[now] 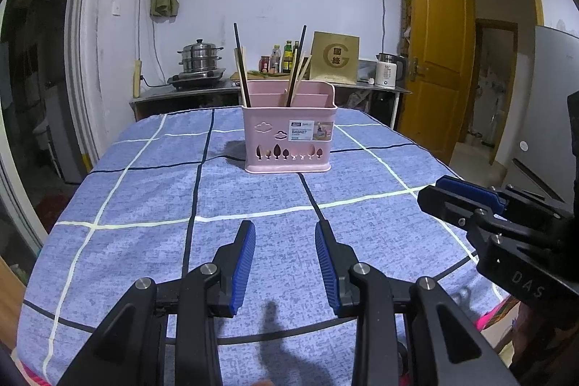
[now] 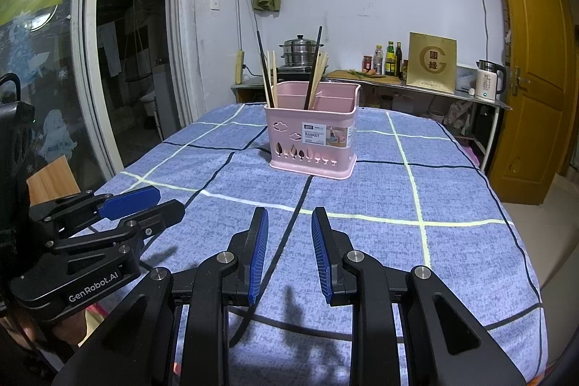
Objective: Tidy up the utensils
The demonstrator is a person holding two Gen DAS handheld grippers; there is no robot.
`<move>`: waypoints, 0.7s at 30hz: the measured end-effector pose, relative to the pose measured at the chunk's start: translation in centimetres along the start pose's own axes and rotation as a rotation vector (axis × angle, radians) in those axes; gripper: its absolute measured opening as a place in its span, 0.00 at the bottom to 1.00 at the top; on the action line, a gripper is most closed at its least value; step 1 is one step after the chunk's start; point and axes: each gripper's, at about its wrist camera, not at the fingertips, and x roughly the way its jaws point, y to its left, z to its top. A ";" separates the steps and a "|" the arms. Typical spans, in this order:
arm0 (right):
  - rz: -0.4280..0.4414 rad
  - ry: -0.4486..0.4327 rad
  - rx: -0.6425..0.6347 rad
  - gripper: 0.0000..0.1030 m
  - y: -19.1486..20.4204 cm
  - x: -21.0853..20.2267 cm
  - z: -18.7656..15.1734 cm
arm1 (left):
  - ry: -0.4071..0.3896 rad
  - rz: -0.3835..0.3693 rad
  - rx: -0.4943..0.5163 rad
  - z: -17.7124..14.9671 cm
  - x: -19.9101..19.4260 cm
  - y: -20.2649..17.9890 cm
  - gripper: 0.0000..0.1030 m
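A pink utensil basket point(image 1: 289, 136) stands upright in the middle of the table; it also shows in the right wrist view point(image 2: 313, 140). Several chopsticks point(image 1: 241, 67), dark and pale wood, stand in its back compartments, and show in the right wrist view too point(image 2: 269, 71). My left gripper point(image 1: 285, 230) is open and empty above the near table, well short of the basket. My right gripper point(image 2: 289, 217) is open and empty, beside the left one. The right gripper shows at the right edge of the left wrist view point(image 1: 466, 196). The left gripper shows at the left of the right wrist view point(image 2: 152, 201).
The table wears a blue checked cloth point(image 1: 253, 190). Behind it a steel counter point(image 1: 202, 89) holds a steamer pot point(image 1: 199, 58), bottles point(image 1: 284, 56), a gold box point(image 1: 334, 58) and a kettle point(image 1: 387, 69). A yellow door point(image 1: 438, 49) stands at right, a glass door point(image 2: 54, 42) at left.
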 end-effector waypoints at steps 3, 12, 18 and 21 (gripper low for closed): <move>0.000 0.001 0.000 0.25 0.0 0.0 0.0 | 0.003 -0.010 -0.007 0.0 0.1 0.1 0.33; 0.001 0.002 0.000 0.25 0.1 -0.1 -0.1 | 0.021 0.013 0.010 -0.2 0.4 -0.4 0.33; -0.002 -0.004 0.002 0.25 0.1 -0.2 -0.1 | 0.024 0.013 0.010 -0.5 0.2 -0.7 0.33; -0.005 -0.009 0.003 0.25 0.0 -0.6 -0.3 | 0.024 0.015 0.003 -0.5 0.1 -0.7 0.33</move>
